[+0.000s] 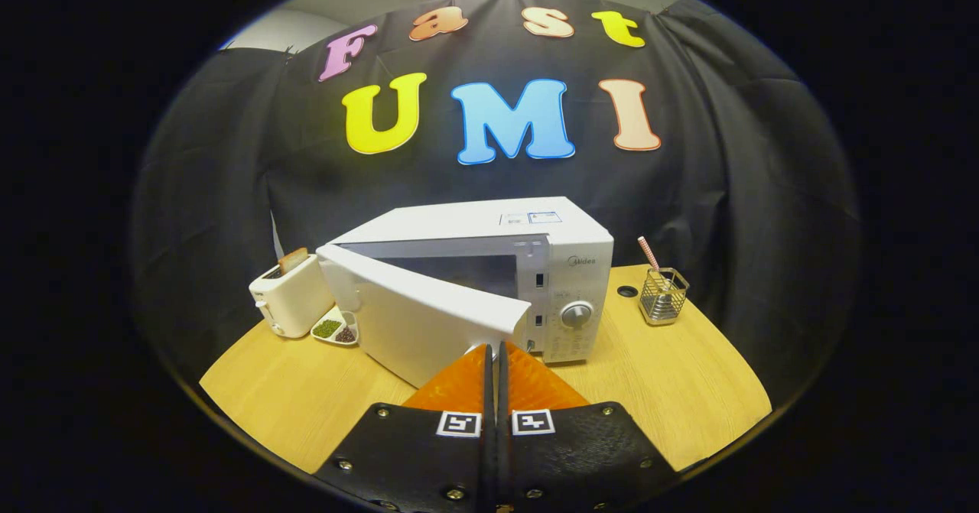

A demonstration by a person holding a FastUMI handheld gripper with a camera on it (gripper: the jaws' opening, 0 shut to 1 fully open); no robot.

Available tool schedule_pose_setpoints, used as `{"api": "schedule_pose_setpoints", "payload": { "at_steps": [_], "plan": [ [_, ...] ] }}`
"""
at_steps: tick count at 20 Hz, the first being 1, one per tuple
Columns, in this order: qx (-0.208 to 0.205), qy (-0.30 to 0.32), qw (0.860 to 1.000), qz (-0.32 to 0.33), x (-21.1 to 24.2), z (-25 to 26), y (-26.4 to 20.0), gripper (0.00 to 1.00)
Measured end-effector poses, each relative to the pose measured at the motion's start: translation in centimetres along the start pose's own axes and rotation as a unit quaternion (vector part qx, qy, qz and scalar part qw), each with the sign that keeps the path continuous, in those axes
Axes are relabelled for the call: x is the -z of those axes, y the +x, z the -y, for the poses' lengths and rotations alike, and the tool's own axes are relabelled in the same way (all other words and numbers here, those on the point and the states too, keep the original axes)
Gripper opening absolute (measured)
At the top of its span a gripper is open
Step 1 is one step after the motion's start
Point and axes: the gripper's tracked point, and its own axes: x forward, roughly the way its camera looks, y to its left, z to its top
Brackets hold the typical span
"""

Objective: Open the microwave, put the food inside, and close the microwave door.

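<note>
The gripper (494, 347) has its two fingers pressed together with almost no gap between them, and nothing is held between them; their tips are at the free edge of the microwave door (428, 322), at its lower corner, but whether they touch it I cannot tell. The white microwave (489, 268) stands in the middle of the round wooden table (673, 391); its door is partly open, hinged at the left side and swung out toward the fingers, so the dark inside shows behind it; the control panel with a round knob (576, 314) is at the right of the door opening. To the left of the microwave stands a white toaster (291, 295) with a slice of toast (293, 259) upright in its slot; just beside it, between toaster and door, lies a small divided dish (336, 328) with green and dark food. To the right, well apart from the microwave, is a wire mesh holder (663, 295) with a striped straw (648, 253) leaning in it; a small dark hole (627, 291) in the table is near the holder.
</note>
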Motion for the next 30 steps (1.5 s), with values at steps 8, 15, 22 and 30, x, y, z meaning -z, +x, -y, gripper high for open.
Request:
{"api": "schedule_pose_setpoints", "payload": {
  "at_steps": [8,15,22,30],
  "plan": [
    [0.008,0.007,1.0,-0.005,-2.2,3.0,5.0,0.01],
    [0.012,0.021,1.0,-0.011,-3.3,3.9,7.5,0.01],
    [0.014,-0.002,1.0,-0.002,-3.6,3.5,9.5,0.01],
    [0.003,0.03,1.0,0.009,-5.2,4.2,12.3,0.01]
  ]
}}
